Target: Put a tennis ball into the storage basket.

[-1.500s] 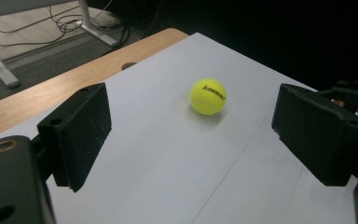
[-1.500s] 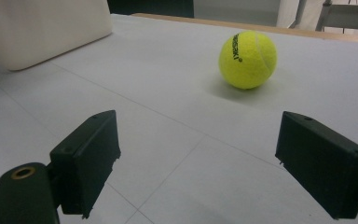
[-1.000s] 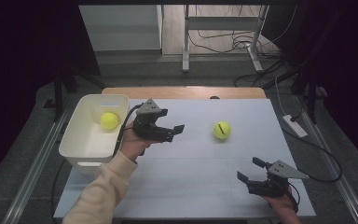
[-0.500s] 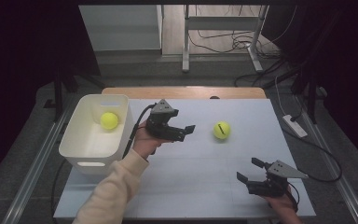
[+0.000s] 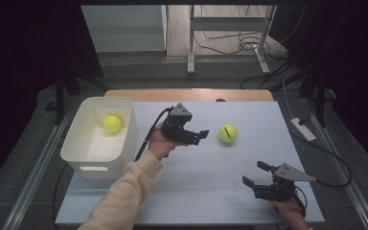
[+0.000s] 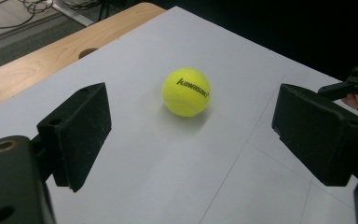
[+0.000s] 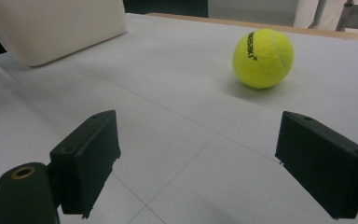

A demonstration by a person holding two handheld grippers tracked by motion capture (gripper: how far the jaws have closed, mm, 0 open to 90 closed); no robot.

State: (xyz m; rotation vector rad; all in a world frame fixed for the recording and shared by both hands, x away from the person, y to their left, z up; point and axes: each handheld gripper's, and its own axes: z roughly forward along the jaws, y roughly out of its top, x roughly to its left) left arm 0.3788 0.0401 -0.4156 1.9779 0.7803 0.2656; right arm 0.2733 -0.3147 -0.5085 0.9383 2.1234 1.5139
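Observation:
A yellow tennis ball (image 5: 228,133) lies on the white table, right of centre. My left gripper (image 5: 201,136) hovers just to its left, pointing at it, jaws open and empty. In the left gripper view the ball (image 6: 186,92) sits a short way ahead of the open left gripper (image 6: 198,133), apart from both jaws. My right gripper (image 5: 255,173) rests open near the front right of the table. In its own view the right gripper (image 7: 214,154) holds nothing, with the ball (image 7: 262,58) farther off. A second yellow ball (image 5: 112,123) lies inside the white bin (image 5: 124,143).
The white bin (image 7: 60,23) stands at the table's left side. A wooden strip (image 5: 187,94) runs along the far edge. A power strip (image 5: 303,129) and cables lie on the floor to the right. A cable trails from the left gripper toward the bin.
My left gripper has moved right from beside the bin toward the ball on the table, sinking slightly. The right gripper and both balls have stayed put.

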